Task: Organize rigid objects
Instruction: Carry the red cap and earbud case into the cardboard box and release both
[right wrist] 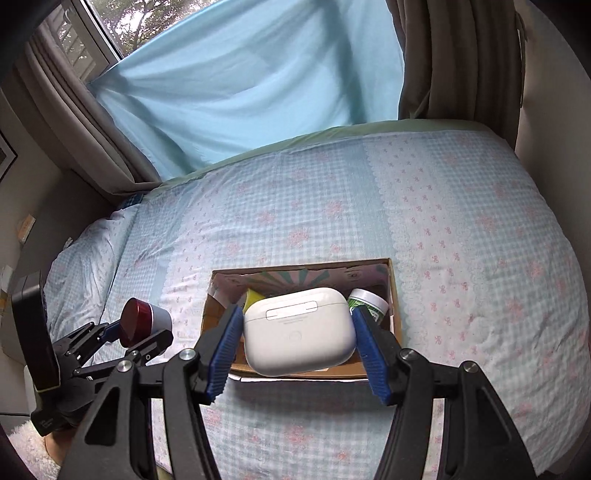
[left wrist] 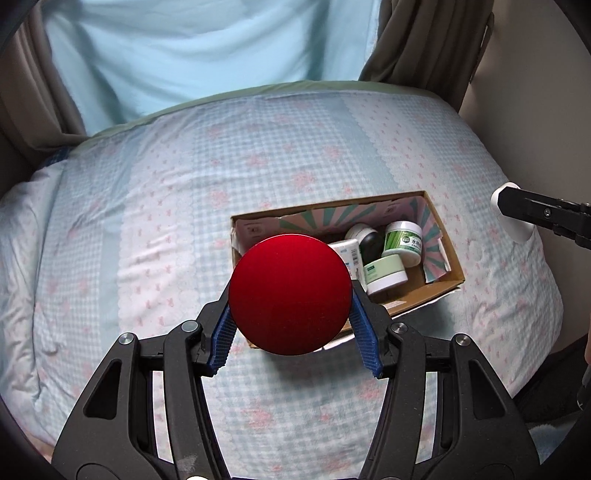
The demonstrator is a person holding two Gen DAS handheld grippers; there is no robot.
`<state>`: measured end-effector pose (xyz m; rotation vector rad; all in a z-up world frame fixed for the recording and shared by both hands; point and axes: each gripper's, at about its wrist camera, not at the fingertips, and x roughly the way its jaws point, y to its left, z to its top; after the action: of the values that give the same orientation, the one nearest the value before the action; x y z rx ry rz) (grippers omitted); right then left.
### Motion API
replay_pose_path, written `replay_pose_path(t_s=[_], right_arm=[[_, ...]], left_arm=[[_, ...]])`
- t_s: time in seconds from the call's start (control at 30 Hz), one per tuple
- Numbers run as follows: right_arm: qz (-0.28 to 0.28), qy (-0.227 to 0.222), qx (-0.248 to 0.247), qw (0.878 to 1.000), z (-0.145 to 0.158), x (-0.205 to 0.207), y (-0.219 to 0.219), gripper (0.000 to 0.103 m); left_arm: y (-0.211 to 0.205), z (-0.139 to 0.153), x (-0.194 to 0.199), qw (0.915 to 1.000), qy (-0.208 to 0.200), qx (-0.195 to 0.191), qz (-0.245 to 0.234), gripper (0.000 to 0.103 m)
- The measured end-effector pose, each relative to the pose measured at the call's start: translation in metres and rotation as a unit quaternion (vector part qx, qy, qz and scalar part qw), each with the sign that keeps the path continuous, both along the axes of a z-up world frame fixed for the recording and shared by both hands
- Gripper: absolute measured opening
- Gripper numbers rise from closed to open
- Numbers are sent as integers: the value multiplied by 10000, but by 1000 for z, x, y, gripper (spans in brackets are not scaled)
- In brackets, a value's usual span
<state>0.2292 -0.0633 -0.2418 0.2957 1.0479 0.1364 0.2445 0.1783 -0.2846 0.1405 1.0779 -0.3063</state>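
My left gripper (left wrist: 291, 302) is shut on a round jar with a red lid (left wrist: 290, 293), held above the near left end of an open cardboard box (left wrist: 448, 254) on the bed. In the right wrist view the same jar (right wrist: 138, 326) shows a white body. The box holds green-and-white cream jars (left wrist: 402, 242) and a dark bottle (left wrist: 371, 243). My right gripper (right wrist: 297, 332) is shut on a white earbud case (right wrist: 299, 330), held over the box (right wrist: 395, 310). The case shows at the right edge of the left wrist view (left wrist: 511, 221).
The box lies on a bed with a blue checked quilt (left wrist: 184, 221). A light blue sheet (right wrist: 251, 81) and grey curtains (right wrist: 417, 62) hang behind the bed. A wall stands to the right. A window (right wrist: 107, 26) is at the upper left.
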Motion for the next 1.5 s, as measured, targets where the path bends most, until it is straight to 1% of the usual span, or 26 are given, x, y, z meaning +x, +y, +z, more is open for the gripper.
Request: replay_pose_path(t_s=[0.17,0.23,0.3,0.37,0.47,0.57,0.63,0.77,0.9,1.0,1.03,1.07,1.1,1.13,1.17,1.2,1.33,1.5], right_arm=[[41,522,179,9985,-45,24,27,57],[140,744,176,9970,-65,37,38,57],[194,1067,326,9936,-89,51,42,57],[213,1394,471,9889,-113,61,46,57],[154,1907,733,9788,-145,72,49,57],[56,2334,968,9675,-172,77,49,57],[31,2531,1059,9616,-184,78,48,57],[21,2731,1178,9547,-197,79,48,57],[-45,2828,1300,9503,-200,82,46,57],[-98,2915,1450,9455,-203,84,47,57],[-164,2957,1499,9433,-204,85,47,57],[-239,2975,1530,9421,-205,84,46,58],[-328,2970,1533,9419,-204,84,45,67],[-391,2982,1513,9416,-203,84,44,75],[-433,2984,1474,9420,-202,84,43,92],[-463,2950,1410,9439,-200,84,42,95],[-498,2895,1049,9501,-194,81,37,95],[-535,2947,647,9519,-187,74,32,95]], left_arm=[[11,-44,20,9992,406,-47,-29,52],[8,-60,30,9983,566,-85,-135,52],[3,-75,40,9973,689,-56,-257,52],[-1,-87,49,9962,800,-52,-352,52],[-8,-103,56,9942,944,21,-521,52],[-12,-119,57,9915,1164,51,-581,52],[-14,-126,59,9907,1235,85,-568,52],[-16,-131,67,9904,1212,215,-622,52],[-19,-126,76,9911,1082,334,-704,52],[-17,-125,83,9901,1198,153,-722,53],[-15,-122,85,9905,1194,113,-679,58],[-13,-119,86,9909,1184,79,-640,86],[-11,-115,87,9916,1139,66,-609,102],[-10,-112,87,9921,1094,42,-612,103],[-9,-111,87,9923,1071,57,-611,103],[-8,-110,87,9923,1077,80,-607,103],[-6,-108,86,9918,1130,39,-600,103],[-4,-98,79,9927,1089,-34,-519,103]])
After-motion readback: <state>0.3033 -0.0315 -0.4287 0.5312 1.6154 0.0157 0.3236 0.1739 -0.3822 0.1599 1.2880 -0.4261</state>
